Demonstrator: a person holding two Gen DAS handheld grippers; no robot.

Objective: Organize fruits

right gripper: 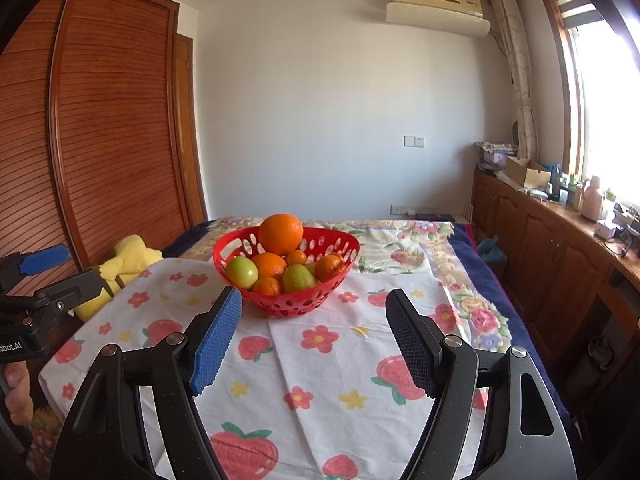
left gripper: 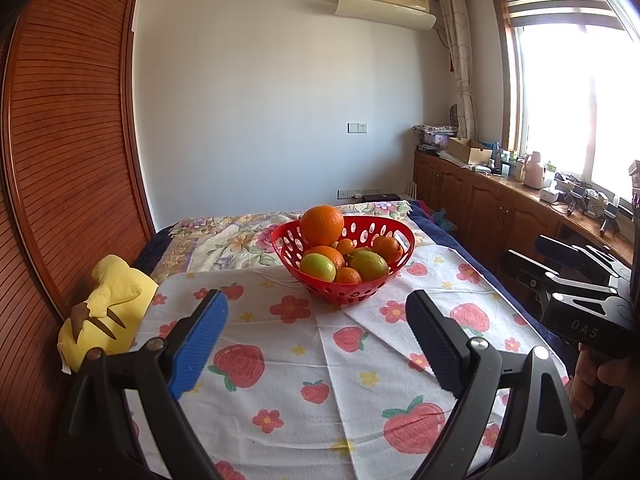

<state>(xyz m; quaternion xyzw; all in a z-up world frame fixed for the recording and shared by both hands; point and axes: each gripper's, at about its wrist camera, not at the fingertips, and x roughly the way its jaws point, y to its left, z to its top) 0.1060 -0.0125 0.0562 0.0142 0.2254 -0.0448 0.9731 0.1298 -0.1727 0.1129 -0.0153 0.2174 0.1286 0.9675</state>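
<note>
A red perforated basket (left gripper: 384, 280) (right gripper: 344, 254) stands on the strawberry-print cloth (left gripper: 304, 360) (right gripper: 320, 380). It holds a big orange (left gripper: 322, 226) (right gripper: 281, 234) on top, with smaller oranges (left gripper: 388, 248) (right gripper: 329, 267) and green fruits (left gripper: 318, 267) (right gripper: 242, 273) below. My left gripper (left gripper: 316, 304) is open and empty, short of the basket. My right gripper (right gripper: 314, 304) is open and empty, just in front of the basket. The right gripper shows in the left wrist view (left gripper: 524, 264), and the left gripper in the right wrist view (right gripper: 76, 268).
A yellow plush toy (left gripper: 108, 312) (right gripper: 120, 268) lies at the cloth's left edge beside a wooden louvred wardrobe (left gripper: 72, 140) (right gripper: 112, 120). A floral bedspread (left gripper: 240, 236) (right gripper: 400, 240) lies behind the basket. Wooden cabinets (left gripper: 500, 204) (right gripper: 540, 232) with clutter run along the right under the window.
</note>
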